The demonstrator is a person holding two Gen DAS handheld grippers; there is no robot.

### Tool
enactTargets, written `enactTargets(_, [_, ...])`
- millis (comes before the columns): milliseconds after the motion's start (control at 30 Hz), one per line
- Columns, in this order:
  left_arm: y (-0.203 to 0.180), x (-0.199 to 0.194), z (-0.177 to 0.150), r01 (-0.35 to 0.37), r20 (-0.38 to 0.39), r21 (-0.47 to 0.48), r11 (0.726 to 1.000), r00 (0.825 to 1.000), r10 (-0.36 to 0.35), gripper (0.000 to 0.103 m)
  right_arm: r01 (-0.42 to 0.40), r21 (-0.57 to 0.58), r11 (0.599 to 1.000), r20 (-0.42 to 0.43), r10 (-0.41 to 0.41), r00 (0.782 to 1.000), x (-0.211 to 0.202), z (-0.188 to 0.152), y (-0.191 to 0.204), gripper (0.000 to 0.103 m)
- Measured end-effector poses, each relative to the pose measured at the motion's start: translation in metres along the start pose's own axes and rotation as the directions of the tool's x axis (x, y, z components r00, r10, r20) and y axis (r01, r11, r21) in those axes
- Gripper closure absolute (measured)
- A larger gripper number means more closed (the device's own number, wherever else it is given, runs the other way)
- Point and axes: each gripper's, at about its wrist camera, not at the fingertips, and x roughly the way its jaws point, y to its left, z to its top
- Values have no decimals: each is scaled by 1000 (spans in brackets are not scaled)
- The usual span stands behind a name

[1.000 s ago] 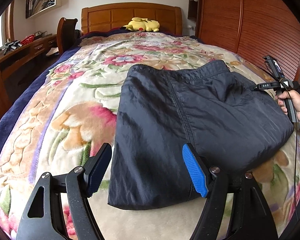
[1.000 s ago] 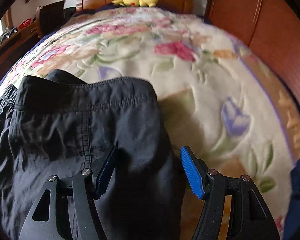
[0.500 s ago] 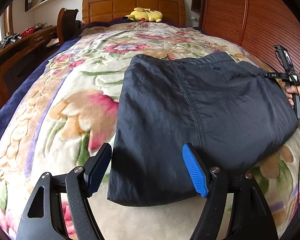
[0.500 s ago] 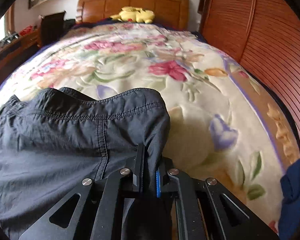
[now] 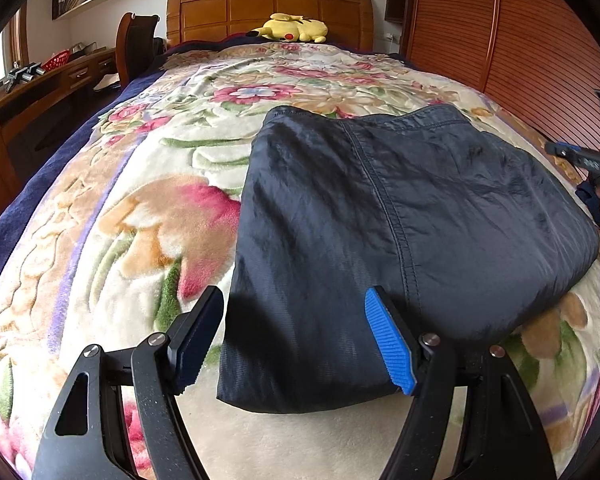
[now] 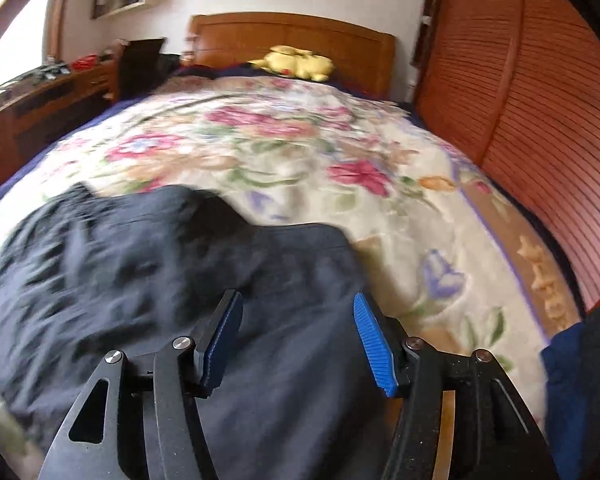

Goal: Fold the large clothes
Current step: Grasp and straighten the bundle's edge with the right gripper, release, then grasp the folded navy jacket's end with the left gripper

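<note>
In the left wrist view, the dark folded garment (image 5: 388, 232) lies flat on the floral bedspread (image 5: 148, 216), filling the centre and right of the frame. Its near left corner sits low in the middle of the frame, right between the two fingers of the left gripper (image 5: 294, 340), whose jaws are spread wide and hold nothing. The black left finger (image 5: 198, 336) stands just left of the garment's near edge, over the bedspread; the blue-padded right finger (image 5: 388, 344) is over the cloth itself. A stitched seam runs from the garment's far edge down toward the blue pad. At the far right edge of the frame the right gripper (image 5: 592, 160) shows in part, with a bit of the person's hand below it, beside the garment's right side. A yellow plush toy (image 5: 292, 28) lies at the wooden headboard (image 5: 268, 4) in the upper middle.

In the right wrist view, which is motion-blurred, the garment (image 6: 148, 280) fills the lower left and runs under the right gripper (image 6: 298, 340). Its jaws are spread apart with nothing pinched; dark cloth shows between both fingers, and the garment's right edge lies just beyond the blue pad (image 6: 374, 344). The bedspread (image 6: 420, 208) covers the right and upper middle of the frame.
</note>
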Motion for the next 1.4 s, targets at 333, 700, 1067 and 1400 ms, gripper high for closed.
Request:
enactTargets(333, [2,1,-3,0,-3,-6,1000,1000,0,29,-200,-115,973,19,203,979,-22,-43,91,43])
enactTargets(700, [6,0,-5,-1,-3,-11,1000,1000,1,29,-263,-143,954,-54,258,965,3,-70,126,43])
enactTargets(1067, [5,-15,-16,-37,16,10,999,999,37,29,-241,-163,957,-47,237,970,0,-83,134,43])
enactTargets(1400, [16,-19,-25,-21,0,-26,999,1000,21,29,-233,-188,954,-23,233,972,-33,-93,136,43])
